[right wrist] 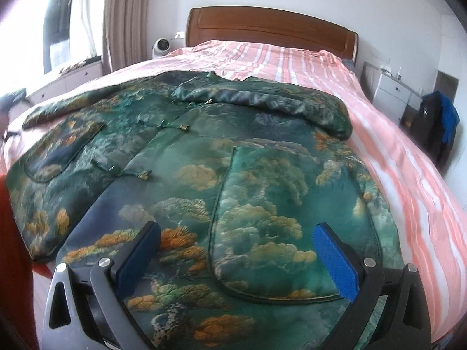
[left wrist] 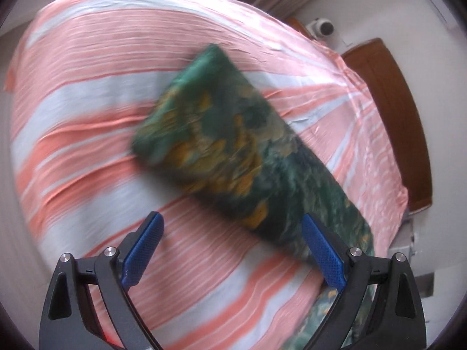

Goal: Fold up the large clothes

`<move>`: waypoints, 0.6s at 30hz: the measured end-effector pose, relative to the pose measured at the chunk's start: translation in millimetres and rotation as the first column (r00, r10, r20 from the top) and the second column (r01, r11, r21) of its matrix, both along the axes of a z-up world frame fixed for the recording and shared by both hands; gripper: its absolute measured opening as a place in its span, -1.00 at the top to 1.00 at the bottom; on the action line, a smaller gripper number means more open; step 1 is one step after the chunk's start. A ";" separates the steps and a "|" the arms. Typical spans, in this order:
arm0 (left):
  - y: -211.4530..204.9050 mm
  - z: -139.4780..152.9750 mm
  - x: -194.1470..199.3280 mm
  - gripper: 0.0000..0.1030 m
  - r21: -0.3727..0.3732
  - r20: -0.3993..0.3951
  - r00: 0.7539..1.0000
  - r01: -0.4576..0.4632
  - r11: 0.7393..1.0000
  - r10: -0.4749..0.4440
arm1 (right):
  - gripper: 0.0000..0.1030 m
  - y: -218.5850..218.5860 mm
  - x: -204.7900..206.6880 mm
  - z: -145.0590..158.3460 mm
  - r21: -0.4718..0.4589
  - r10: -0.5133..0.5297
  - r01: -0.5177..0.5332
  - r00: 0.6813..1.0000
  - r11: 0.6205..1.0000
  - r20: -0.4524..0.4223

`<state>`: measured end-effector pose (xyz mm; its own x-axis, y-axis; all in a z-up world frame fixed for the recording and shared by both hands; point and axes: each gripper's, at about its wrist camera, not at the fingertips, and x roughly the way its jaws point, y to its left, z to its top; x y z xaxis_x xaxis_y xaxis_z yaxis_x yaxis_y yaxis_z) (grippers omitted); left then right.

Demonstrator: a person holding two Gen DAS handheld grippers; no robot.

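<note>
A green padded jacket (right wrist: 204, 157) with cloud and orange tree patterns lies front-up on a bed, buttons down its middle and a large patch pocket (right wrist: 286, 221) on its near side. One sleeve (right wrist: 271, 102) is folded across the chest. In the left wrist view the other sleeve (left wrist: 221, 145) stretches out over the sheet, blurred by motion. My left gripper (left wrist: 230, 250) is open above the sheet, its right pad beside that sleeve. Open too, my right gripper (right wrist: 236, 259) hovers over the jacket's hem with nothing held.
The bed has a pink and white striped sheet (left wrist: 87, 110) and a wooden headboard (right wrist: 268, 26). A small white camera (right wrist: 162, 46) stands by the headboard. Beyond it hang curtains (right wrist: 125, 20); a white nightstand (right wrist: 394, 87) and dark clothes (right wrist: 437, 125) sit at the right.
</note>
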<state>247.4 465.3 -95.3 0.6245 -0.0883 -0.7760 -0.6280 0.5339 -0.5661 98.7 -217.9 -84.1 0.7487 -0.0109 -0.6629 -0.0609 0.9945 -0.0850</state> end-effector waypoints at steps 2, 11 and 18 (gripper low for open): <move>-1.7 -4.4 14.2 -0.66 0.027 -0.030 0.999 -0.015 1.000 0.016 | -0.99 3.1 -1.4 -0.5 -0.010 0.016 -0.016 1.000 1.000 0.001; -39.4 47.4 63.2 0.85 0.391 -0.155 0.987 0.104 0.914 -0.046 | -0.99 6.1 0.6 -4.5 0.007 0.046 -0.046 0.999 0.999 -0.015; -187.5 162.4 111.8 0.86 0.718 -0.099 0.935 0.303 0.627 -0.340 | -0.99 1.9 1.3 0.5 0.061 0.076 -0.076 0.997 0.995 -0.003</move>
<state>359.2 277.8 67.1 0.6984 0.2768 -0.6599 -0.3226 0.9449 0.0550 100.0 -215.9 -83.6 0.7424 0.0862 -0.6644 -0.1367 0.9903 -0.0242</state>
